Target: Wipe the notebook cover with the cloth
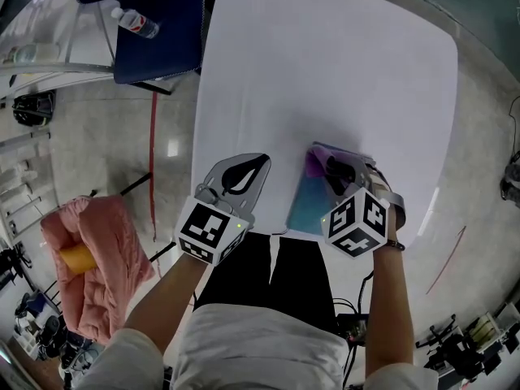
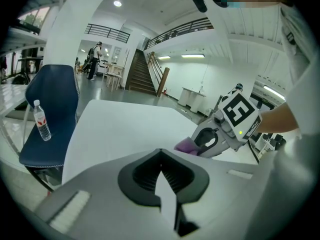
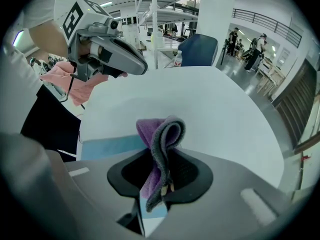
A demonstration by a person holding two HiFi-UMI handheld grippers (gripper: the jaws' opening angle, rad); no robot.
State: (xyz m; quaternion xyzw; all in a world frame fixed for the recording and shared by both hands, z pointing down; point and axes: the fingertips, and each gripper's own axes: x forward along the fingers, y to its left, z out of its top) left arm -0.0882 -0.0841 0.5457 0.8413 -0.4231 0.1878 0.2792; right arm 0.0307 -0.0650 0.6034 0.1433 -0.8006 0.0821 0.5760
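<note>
Purple cloth [image 3: 162, 134] with grey edge, light blue notebook [image 1: 309, 205], white table [image 1: 341, 71], navy chair [image 1: 158, 23], pink bundle [image 1: 101, 258]

The right gripper [image 3: 162, 184] has its dark fingers [image 3: 195, 176] closed on a folded purple-and-grey cloth [image 3: 161, 134], which stands up in a loop above them. Under it, a light blue notebook [image 3: 107, 146] lies flat on the white desk [image 3: 200, 99]. The grey left gripper [image 3: 137, 63] hangs over the desk's far left edge. Beyond the desk stands a blue chair [image 3: 199, 50].

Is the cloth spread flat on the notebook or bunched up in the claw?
Bunched: the purple cloth is pinched, folded over, in the right claw, above the blue notebook.
</note>
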